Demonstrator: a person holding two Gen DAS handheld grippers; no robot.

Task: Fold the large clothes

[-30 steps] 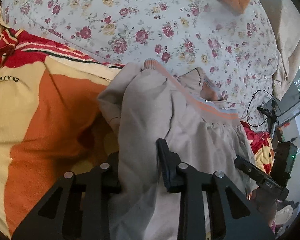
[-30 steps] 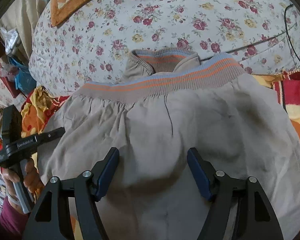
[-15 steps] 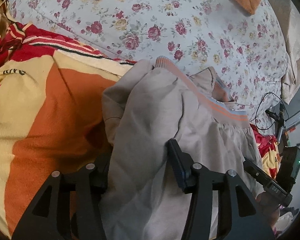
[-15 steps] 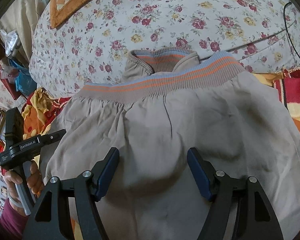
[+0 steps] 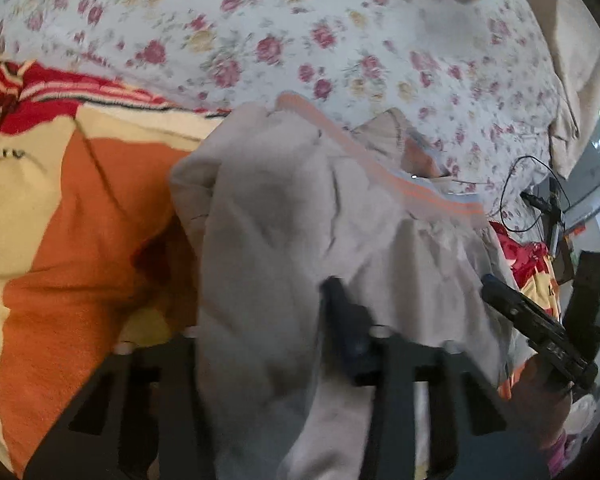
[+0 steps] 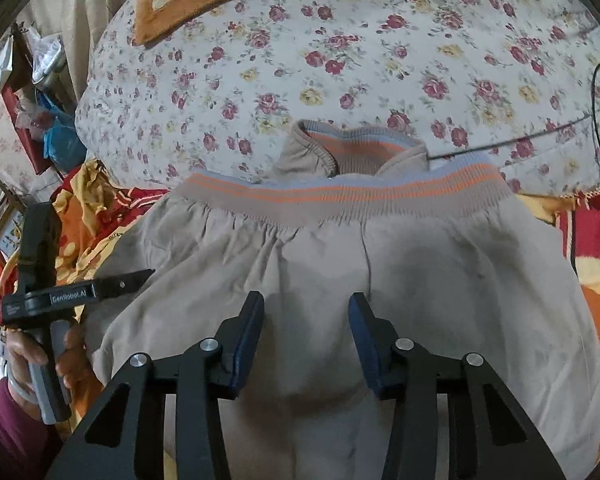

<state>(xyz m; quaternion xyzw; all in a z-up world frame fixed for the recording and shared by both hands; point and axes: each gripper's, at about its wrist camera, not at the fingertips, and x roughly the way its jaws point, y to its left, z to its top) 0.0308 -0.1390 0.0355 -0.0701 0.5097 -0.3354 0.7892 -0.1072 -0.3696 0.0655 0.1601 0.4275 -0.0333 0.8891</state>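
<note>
Both grippers hung over the garment (image 6: 420,280): the right gripper (image 6: 306,340) had its jaws closing, pads apart with a hump of the beige cloth rising between them, while the left gripper (image 5: 259,344) was closing on a thick fold that hid its left finger, though the blur left it unclear whether the pads pressed. Beyond them the garment lay spread on a red, orange and yellow blanket (image 5: 59,220), its orange-striped waistband (image 6: 340,196) at the far edge. Farther still lay the floral sheet (image 6: 340,60).
</note>
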